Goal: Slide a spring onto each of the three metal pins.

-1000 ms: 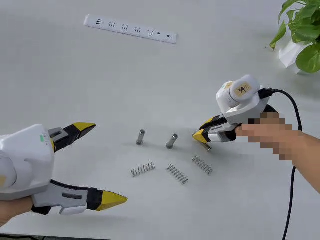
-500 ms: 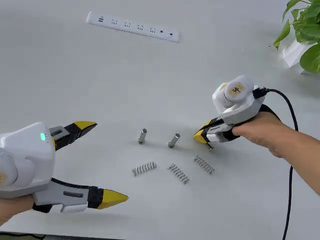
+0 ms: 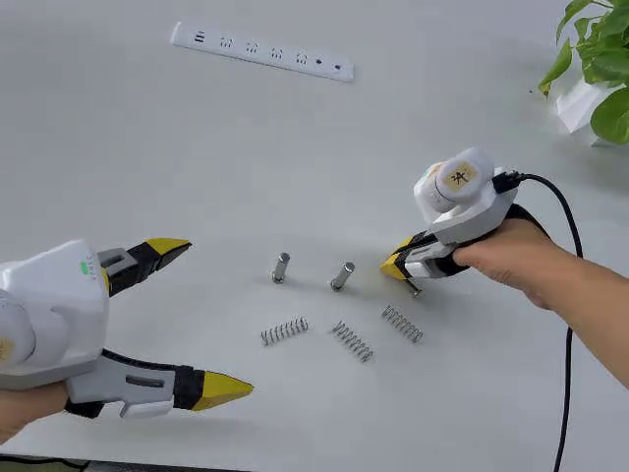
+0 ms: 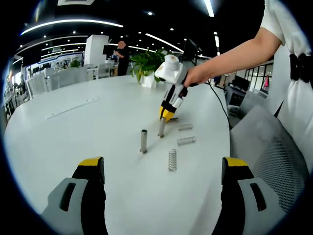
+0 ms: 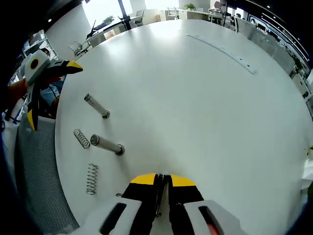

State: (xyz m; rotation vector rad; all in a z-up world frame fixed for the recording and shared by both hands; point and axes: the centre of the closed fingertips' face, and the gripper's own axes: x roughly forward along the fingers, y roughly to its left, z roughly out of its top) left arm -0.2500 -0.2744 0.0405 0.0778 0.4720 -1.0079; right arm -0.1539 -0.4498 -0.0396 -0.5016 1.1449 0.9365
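Yellow-tipped and wide apart, my left hand-held gripper (image 3: 214, 318) hangs idle at the lower left of the head view. Just beyond it, the left spring (image 3: 284, 331), middle spring (image 3: 351, 341) and right spring (image 3: 402, 324) lie loose on the matte grey worktop (image 3: 295, 147). These fine wire coils have not moved over the last second. Behind them the left pin (image 3: 280, 267) and middle pin (image 3: 341, 276) stand bare, both smooth metal cylinders. At centre right my right hand-held gripper (image 3: 396, 265) is clamped on the third pin (image 3: 414, 288). Its body has only tipped slightly toward the frame's left. I judge that threading has not started.
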